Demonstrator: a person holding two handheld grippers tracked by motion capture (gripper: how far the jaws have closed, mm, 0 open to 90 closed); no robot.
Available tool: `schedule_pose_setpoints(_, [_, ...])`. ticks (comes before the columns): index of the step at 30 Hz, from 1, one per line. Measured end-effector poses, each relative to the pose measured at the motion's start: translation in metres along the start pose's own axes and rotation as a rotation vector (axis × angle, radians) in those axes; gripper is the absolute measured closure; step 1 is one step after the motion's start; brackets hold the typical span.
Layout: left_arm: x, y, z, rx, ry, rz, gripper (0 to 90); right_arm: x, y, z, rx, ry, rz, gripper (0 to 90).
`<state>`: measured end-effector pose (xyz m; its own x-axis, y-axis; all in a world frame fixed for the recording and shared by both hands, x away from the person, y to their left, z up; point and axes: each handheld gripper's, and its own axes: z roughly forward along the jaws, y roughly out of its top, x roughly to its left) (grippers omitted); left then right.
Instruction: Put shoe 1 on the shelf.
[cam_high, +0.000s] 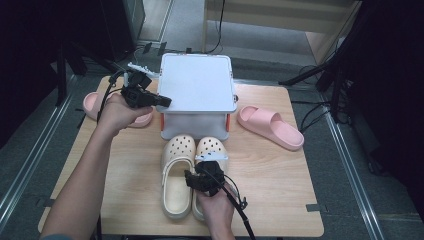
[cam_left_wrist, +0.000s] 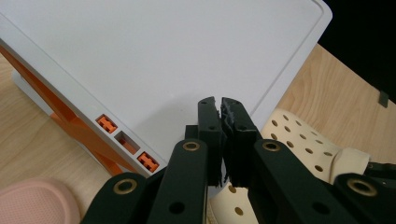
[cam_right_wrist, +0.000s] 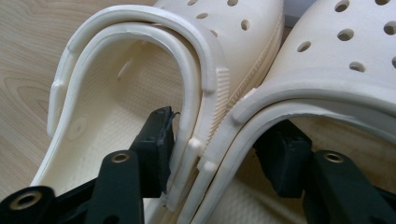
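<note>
A white box with a flat lid (cam_high: 197, 82) (cam_left_wrist: 163, 56) and orange latches (cam_left_wrist: 107, 123) stands at the table's back middle. My left gripper (cam_high: 162, 101) (cam_left_wrist: 220, 105) sits over the lid's front left corner, jaws shut with nothing seen between them. Two cream perforated clogs lie side by side in front of the box, the left clog (cam_high: 177, 175) (cam_right_wrist: 112, 116) touching the right clog (cam_high: 212, 147) (cam_right_wrist: 336, 60). My right gripper (cam_high: 209, 165) (cam_right_wrist: 222, 126) straddles their adjoining side walls, one jaw inside each clog, pads against the walls.
One pink slide sandal (cam_high: 270, 127) lies right of the box, and another pink slide (cam_high: 92, 105) (cam_left_wrist: 32, 205) lies left of it behind my left hand. The wooden table (cam_high: 280, 200) has bare room at the front right. Dark stands and cables surround the table.
</note>
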<state>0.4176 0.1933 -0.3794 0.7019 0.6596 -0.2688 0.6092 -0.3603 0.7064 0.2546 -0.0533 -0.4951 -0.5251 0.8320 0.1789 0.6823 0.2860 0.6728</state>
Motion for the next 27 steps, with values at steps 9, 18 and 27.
schedule_pose_setpoints(9, [-0.001,-0.002,0.000,-0.006,0.007,0.003,86.9,-0.003,0.002,-0.002,0.023,0.014,0.061,58.2])
schedule_pose_setpoints(18, [0.000,-0.002,0.000,-0.014,0.002,0.002,86.8,-0.011,0.006,-0.009,0.050,0.037,0.038,67.3])
schedule_pose_setpoints(27, [-0.001,-0.003,-0.001,-0.015,0.004,-0.002,86.8,-0.014,0.023,-0.023,0.030,0.088,-0.049,67.4])
